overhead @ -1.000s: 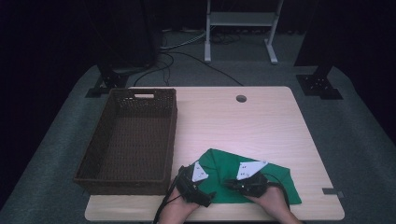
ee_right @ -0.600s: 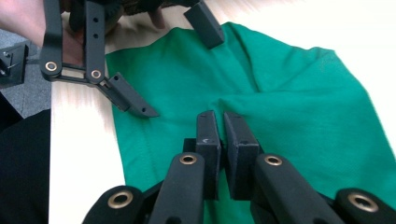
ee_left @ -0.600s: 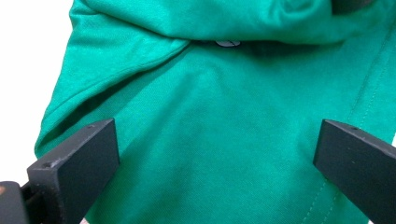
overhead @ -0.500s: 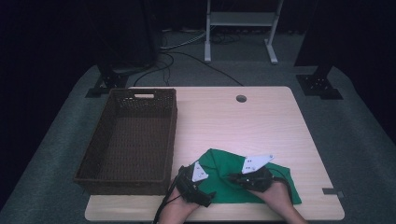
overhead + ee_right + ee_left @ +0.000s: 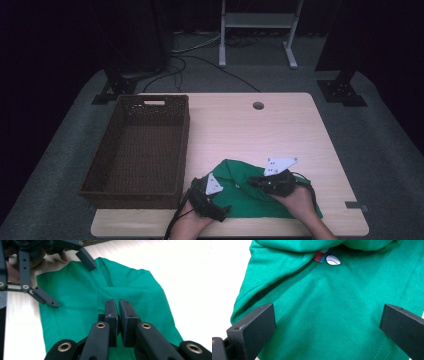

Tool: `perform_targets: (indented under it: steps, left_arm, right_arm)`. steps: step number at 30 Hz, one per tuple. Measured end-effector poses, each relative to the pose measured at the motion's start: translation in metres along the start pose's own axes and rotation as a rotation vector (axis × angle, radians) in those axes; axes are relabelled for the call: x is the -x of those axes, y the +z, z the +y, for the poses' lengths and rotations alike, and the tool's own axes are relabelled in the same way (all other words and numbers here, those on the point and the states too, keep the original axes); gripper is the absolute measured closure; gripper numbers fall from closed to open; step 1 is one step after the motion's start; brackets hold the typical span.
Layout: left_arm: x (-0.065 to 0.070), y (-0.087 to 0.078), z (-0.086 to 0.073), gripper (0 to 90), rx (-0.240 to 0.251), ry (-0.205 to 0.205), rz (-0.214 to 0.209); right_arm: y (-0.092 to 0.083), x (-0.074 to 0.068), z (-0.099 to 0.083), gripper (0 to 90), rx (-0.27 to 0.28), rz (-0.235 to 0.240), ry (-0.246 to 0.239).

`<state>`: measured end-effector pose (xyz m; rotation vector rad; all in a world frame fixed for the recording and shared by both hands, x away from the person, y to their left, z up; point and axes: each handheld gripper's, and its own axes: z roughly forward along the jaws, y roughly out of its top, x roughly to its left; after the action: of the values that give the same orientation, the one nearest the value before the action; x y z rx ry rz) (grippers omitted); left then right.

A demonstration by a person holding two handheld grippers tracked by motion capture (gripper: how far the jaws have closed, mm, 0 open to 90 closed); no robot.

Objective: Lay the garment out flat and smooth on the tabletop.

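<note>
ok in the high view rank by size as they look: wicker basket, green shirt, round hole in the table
1. wicker basket, largest
2. green shirt, clearly smaller, partly hidden by the grippers
3. round hole, smallest by far

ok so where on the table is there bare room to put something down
The far half of the table is bare, from the wicker basket across to the right edge, with only the round cable hole in it. The basket's inside is empty too. The near edge is crowded: the green shirt lies there under the left gripper and the right gripper.
</note>
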<state>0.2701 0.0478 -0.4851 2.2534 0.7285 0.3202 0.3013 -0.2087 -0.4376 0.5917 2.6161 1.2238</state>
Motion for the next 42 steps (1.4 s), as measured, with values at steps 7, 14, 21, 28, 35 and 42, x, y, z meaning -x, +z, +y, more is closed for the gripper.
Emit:
perform_targets:
  steps: [7, 14, 21, 28, 35, 42]
  left_arm:
    - [0.0, 0.0, 0.0, 0.0, 0.001, 0.0, 0.0]
    - [0.0, 0.0, 0.0, 0.0, 0.0, 0.002, 0.0]
    - [0.0, 0.0, 0.0, 0.0, -0.001, 0.002, 0.0]
    - [0.0, 0.0, 0.0, 0.0, -0.001, 0.001, 0.0]
    - [0.0, 0.0, 0.0, 0.0, -0.002, 0.002, 0.0]
    - [0.0, 0.0, 0.0, 0.0, -0.002, 0.003, 0.0]
  right_arm:
    - [0.001, 0.009, 0.002, 86.1, -0.012, -0.017, 0.009]
    - [0.002, 0.016, 0.005, 86.1, -0.021, -0.034, 0.01]
    - [0.0, 0.024, 0.008, 86.1, -0.02, -0.052, 0.014]
    - [-0.002, 0.03, 0.011, 86.1, -0.017, -0.066, 0.019]
    - [-0.003, 0.036, 0.015, 86.1, -0.019, -0.077, 0.024]
    - [-0.002, 0.041, 0.017, 86.1, -0.017, -0.07, 0.041]
